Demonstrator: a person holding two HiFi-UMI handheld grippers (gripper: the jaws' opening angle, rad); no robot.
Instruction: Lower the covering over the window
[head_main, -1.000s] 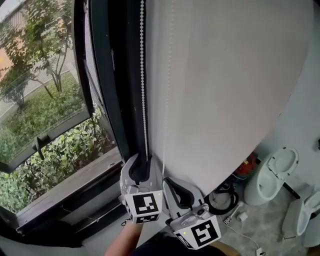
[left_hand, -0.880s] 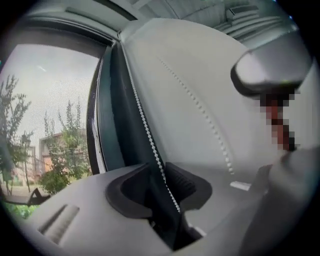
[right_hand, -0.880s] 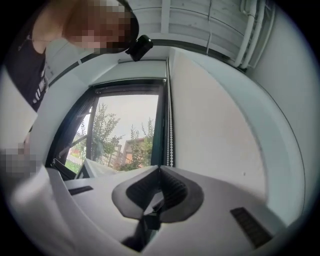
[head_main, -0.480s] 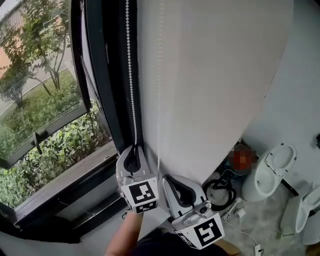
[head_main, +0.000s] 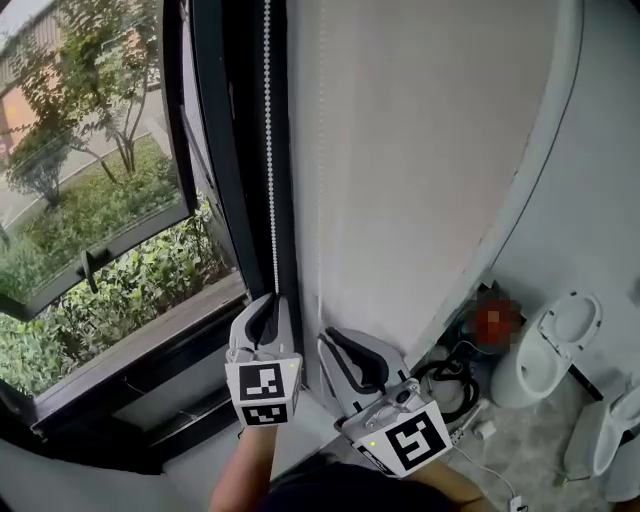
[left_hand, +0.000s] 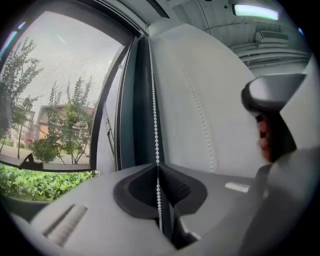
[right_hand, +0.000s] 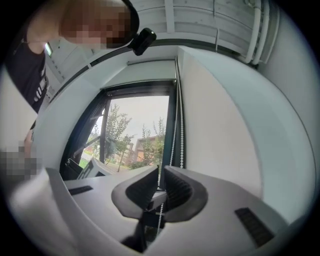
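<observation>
A white bead chain (head_main: 268, 150) hangs down the black window frame (head_main: 215, 180). My left gripper (head_main: 272, 302) is shut on it near the sill; in the left gripper view the chain (left_hand: 154, 110) runs straight into the closed jaws of the left gripper (left_hand: 158, 167). A second strand (head_main: 318, 200) drops along the white wall to my right gripper (head_main: 330, 338). In the right gripper view that strand (right_hand: 176, 135) passes through the right gripper (right_hand: 158, 172), whose jaws stand a narrow gap apart. The glass (head_main: 90, 200) shows uncovered; I cannot make out the blind's lower edge.
A window sash (head_main: 100, 250) tilts outward over green bushes. The white wall panel (head_main: 430, 150) fills the right. On the floor below right lie a black cable coil (head_main: 440, 385) and white moulded fixtures (head_main: 550, 345). The dark sill (head_main: 140, 360) lies to the left of the grippers.
The right gripper's jaws, closed and empty a second ago, now stand slightly apart with a chain strand between them. The left gripper has kept its hold and turned more upright.
</observation>
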